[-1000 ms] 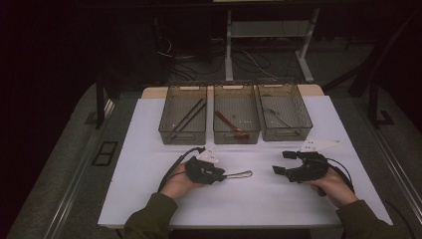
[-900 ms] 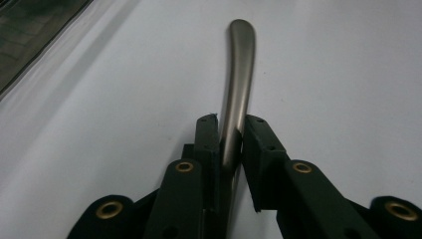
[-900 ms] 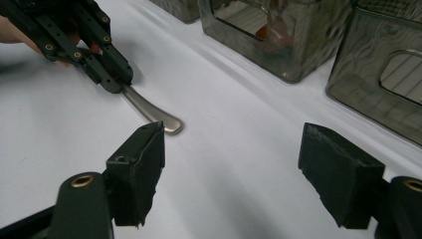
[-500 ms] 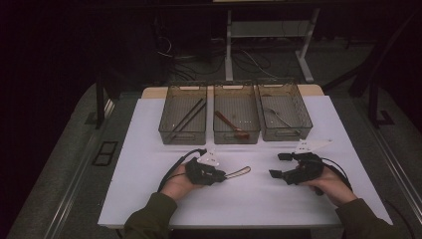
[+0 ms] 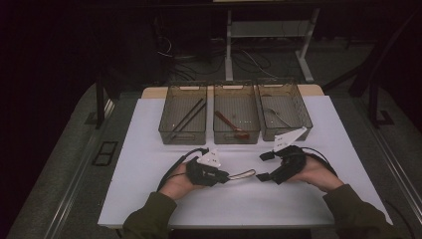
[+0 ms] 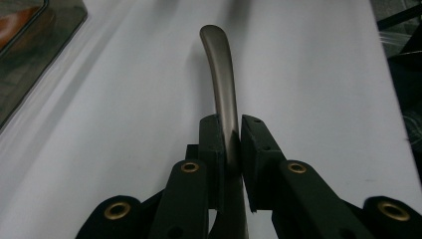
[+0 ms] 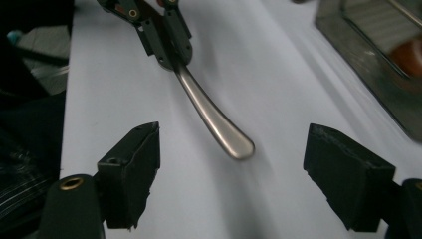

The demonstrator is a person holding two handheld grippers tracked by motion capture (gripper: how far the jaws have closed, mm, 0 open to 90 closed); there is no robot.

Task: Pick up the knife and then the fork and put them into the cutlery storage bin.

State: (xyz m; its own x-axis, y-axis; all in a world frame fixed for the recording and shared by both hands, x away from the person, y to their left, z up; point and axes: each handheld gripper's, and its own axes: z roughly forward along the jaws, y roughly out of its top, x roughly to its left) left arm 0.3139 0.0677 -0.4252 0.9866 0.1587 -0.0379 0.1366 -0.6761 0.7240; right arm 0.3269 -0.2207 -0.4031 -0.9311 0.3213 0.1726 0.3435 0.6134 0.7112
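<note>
Above the desk (image 5: 149, 199), the left gripper (image 5: 225, 176) pinches a metal utensil handle (image 5: 242, 174), whose free end points along its long axis at the right gripper (image 5: 263, 166), fingers (image 7: 130, 172) spread, just beyond it.

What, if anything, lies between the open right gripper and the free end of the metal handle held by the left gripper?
Nothing visible. The left gripper is shut on the metal handle, whose free end points into the open gap of the right gripper. Bare white table lies between them.
</note>
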